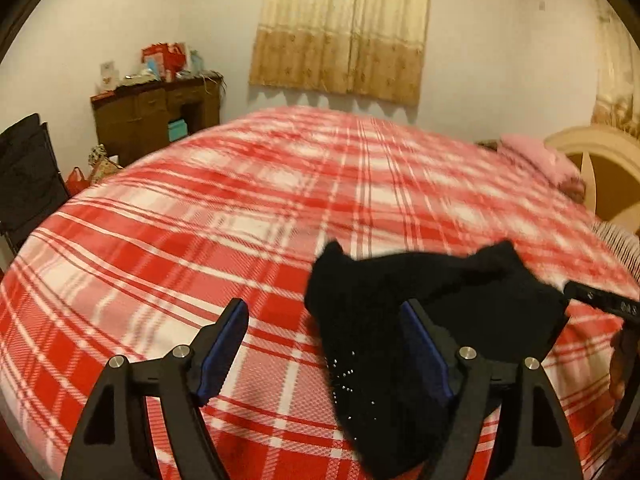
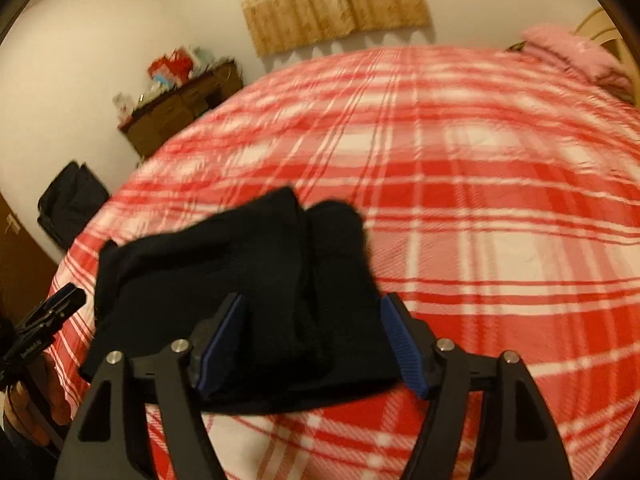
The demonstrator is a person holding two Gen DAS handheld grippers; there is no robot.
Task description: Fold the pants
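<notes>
Across both wrist views, the bed (image 1: 224,216) fills most of the frame, covered in a red-and-white plaid blanket. Beyond it: pale wall with a beige curtain (image 1: 344,28) and, at the left, a brown dresser (image 1: 156,114) cluttered on top; a pink pillow (image 1: 540,160) lies near the headboard. Black pants (image 2: 240,280) lie folded into a compact bundle on the blanket, near the bed's near edge (small shiny studs visible on one part in the left view). Left tool (image 1: 326,344): jaws spread wide, nothing gripped; bare blanket lies between the pads, and the right-hand finger overlaps the bundle's edge in the picture, contact cannot be told. Right tool (image 2: 312,336): jaws likewise spread, released; the bundle lies between them, pads not pressing on the cloth. Both frames are motion-blurred.
</notes>
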